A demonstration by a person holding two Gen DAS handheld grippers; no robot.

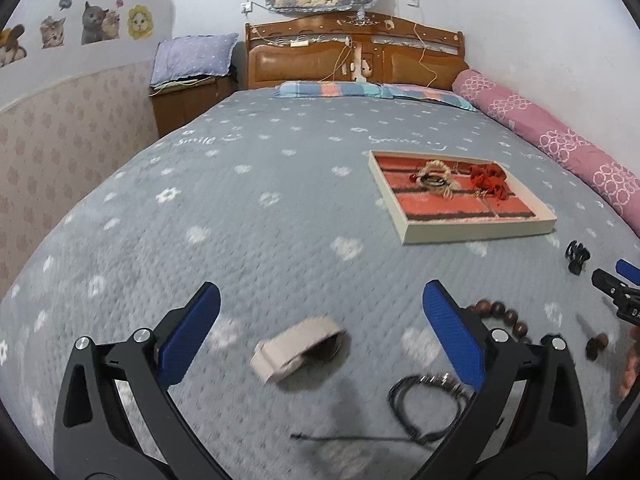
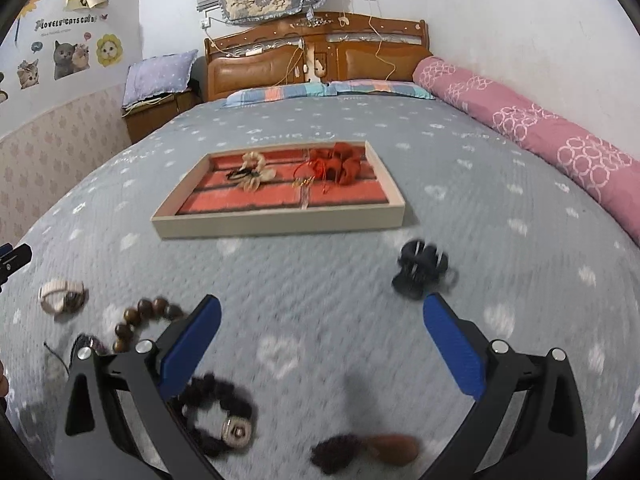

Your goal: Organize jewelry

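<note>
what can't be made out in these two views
- Right wrist view: brown drop-shaped piece and its dark tassel near the bottom edge, motion-blurred, make unclear.
- Right wrist view: dark bead bracelet, partly behind the right gripper.
- Left wrist view: wooden bead bracelet, partly behind the left gripper.
- Left wrist view: beige watch, face blurred.

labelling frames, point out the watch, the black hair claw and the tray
watch (image 1: 298, 346): left wrist view, on its beige strap
black hair claw (image 2: 420, 270): right wrist view, on its body
tray (image 2: 276, 225): right wrist view, on its near wall
</note>
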